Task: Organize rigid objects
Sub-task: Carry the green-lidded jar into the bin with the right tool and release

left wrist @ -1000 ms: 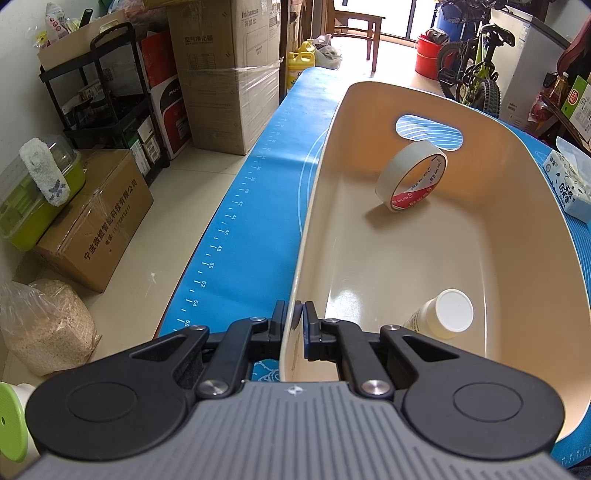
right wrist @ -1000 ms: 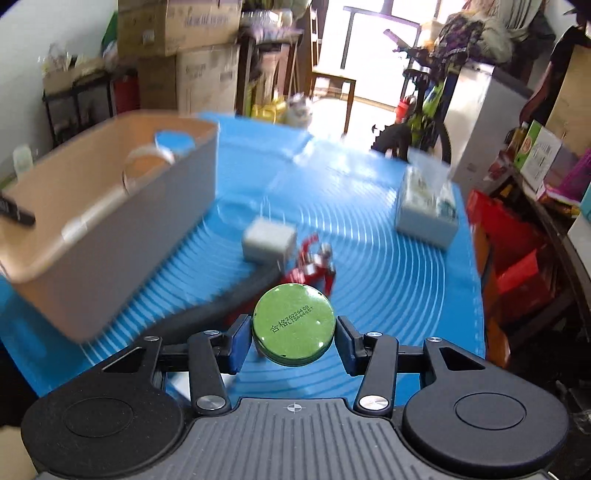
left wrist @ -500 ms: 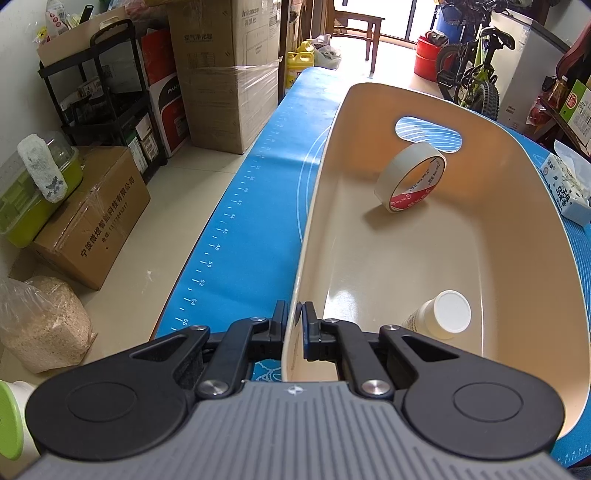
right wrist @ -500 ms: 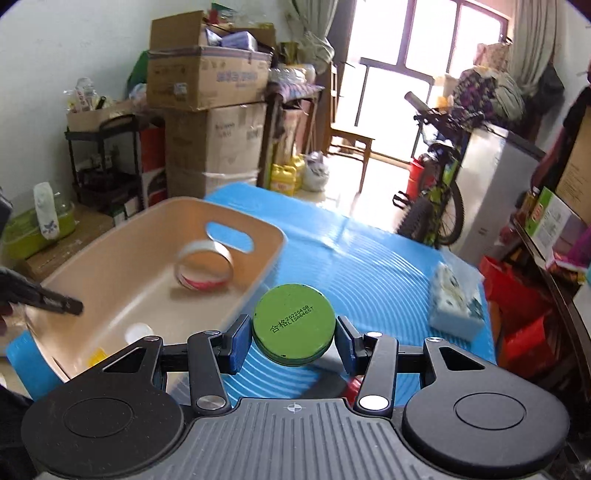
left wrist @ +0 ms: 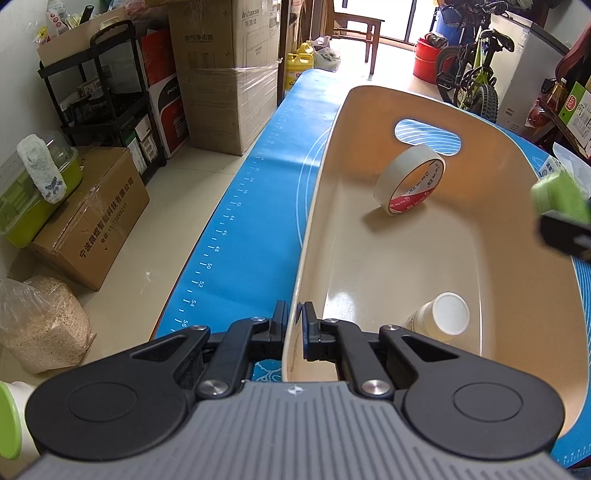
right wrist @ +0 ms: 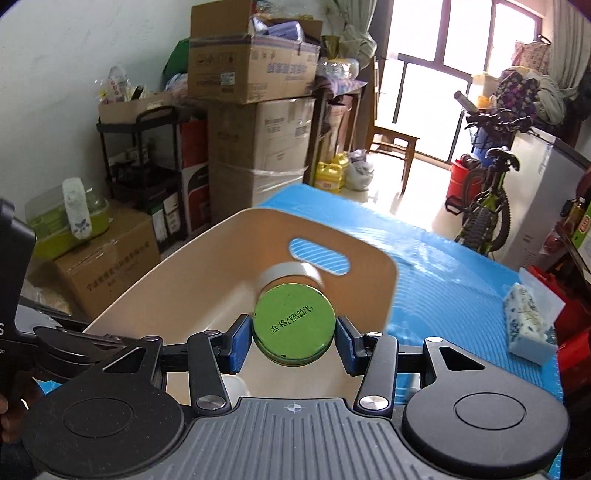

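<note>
Blue ribbed mat [left wrist: 255, 206]; left gripper [left wrist: 294, 325] pinches smooth beige tub's rim [left wrist: 291, 314], right gripper [right wrist: 293, 341] clamps round green tin [right wrist: 293, 325].

Home storage room: stacked cartons [right wrist: 255, 70], shelf cart [left wrist: 107, 92], bicycle [right wrist: 487, 199], chair [right wrist: 391, 147], tiled floor [left wrist: 147, 229].

The right claw [right wrist: 294, 343], clamping the green tin [right wrist: 293, 328], has swung from the blue mat [right wrist: 443, 266] to over the beige bin [right wrist: 207, 269].

Stacked cardboard boxes [right wrist: 258, 110], black shelf cart [left wrist: 107, 96], green bicycle [right wrist: 487, 199], wooden chair [left wrist: 354, 33].
</note>
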